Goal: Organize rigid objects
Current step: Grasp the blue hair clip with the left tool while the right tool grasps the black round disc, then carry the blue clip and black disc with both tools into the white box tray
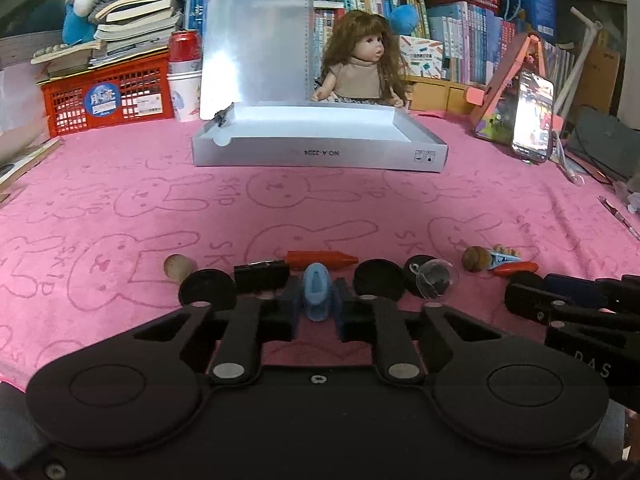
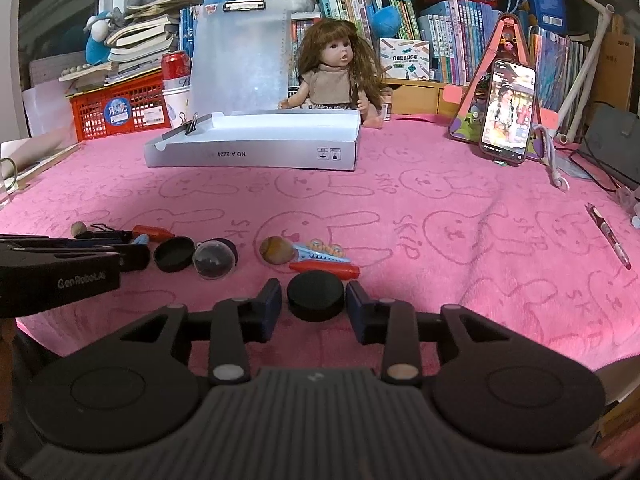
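Note:
My left gripper (image 1: 318, 302) is shut on a small light-blue toy (image 1: 317, 292) low over the pink cloth (image 1: 320, 208). Just beyond it lie an orange crayon-shaped piece (image 1: 322, 259), black discs (image 1: 378, 280), a clear dome (image 1: 436, 278), a brown ball (image 1: 476, 258) and a blue clip (image 1: 506, 258). My right gripper (image 2: 315, 306) stands open around a black disc (image 2: 316, 296) on the cloth, with a thin gap at each pad. An open white box (image 2: 252, 152) with its lid upright sits at the back.
A doll (image 2: 340, 68) sits behind the box. A phone on a pink stand (image 2: 506, 112) is at the back right, a red crate (image 2: 120, 112) at the back left, and a pen (image 2: 608, 236) on the right. Books and plush toys line the back.

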### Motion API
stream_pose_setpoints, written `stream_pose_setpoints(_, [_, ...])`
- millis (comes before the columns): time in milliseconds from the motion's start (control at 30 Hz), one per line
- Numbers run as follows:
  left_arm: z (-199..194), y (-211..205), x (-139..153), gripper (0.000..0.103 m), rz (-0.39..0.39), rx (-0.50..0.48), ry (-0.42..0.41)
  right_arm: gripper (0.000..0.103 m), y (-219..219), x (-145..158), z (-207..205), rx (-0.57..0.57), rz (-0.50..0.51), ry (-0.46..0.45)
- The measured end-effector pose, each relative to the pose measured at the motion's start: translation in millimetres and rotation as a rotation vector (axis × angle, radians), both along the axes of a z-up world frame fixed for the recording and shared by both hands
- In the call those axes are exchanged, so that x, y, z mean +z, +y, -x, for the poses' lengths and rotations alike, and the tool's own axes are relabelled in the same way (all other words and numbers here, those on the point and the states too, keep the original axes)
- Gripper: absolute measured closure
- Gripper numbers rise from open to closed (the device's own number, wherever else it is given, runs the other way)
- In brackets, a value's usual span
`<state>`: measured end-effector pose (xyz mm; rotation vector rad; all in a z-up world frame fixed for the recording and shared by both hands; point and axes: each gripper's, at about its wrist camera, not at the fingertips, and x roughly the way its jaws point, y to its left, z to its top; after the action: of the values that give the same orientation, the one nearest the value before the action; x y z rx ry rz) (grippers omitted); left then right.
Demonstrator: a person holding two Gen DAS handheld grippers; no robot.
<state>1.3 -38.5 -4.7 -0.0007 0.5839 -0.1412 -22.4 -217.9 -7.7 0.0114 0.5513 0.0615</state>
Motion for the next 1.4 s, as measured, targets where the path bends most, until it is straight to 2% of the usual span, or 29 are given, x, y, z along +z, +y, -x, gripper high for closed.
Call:
stream_pose_setpoints(100, [4.7, 0.3, -0.8, 0.087, -0.005, -0.007, -0.008, 0.05, 1.4, -1.1, -0.1, 0.004, 0.018, -0.005])
stream_pose_setpoints(200, [10.0, -0.3, -1.2, 0.087, -0.013, -0.009, -0.017, 0.066, 3.0, 0.0, 0.8, 0.008, 0.023, -0.007])
stream_pose_setpoints(467, [20.2, 1.7, 9.1, 0.087, 0.004, -0.026, -0.032, 0.067, 2.6, 6.1, 2.9, 0.024, 0.005, -0.009])
stream_pose_setpoints(700, [18.1, 6.7, 30.2, 0.087, 0.041, -0.04, -0.053, 0.066, 3.4, 18.5, -1.0, 0.041, -0.023, -0.035])
stream_pose_setpoints(1067, [-12.7, 8.1, 62.5, 0.087, 0.053, -0.048, -0.08, 0.066, 0.9, 40.4, -31.9, 0.027, -0.06, -0.051])
stream_pose_setpoints(1400, [-47.8, 6.7, 79.6, 0.088, 0.054, -0.062, -0.082, 0.066, -3.2, 54.1, -61.5, 0.028, -0.086, -0.055])
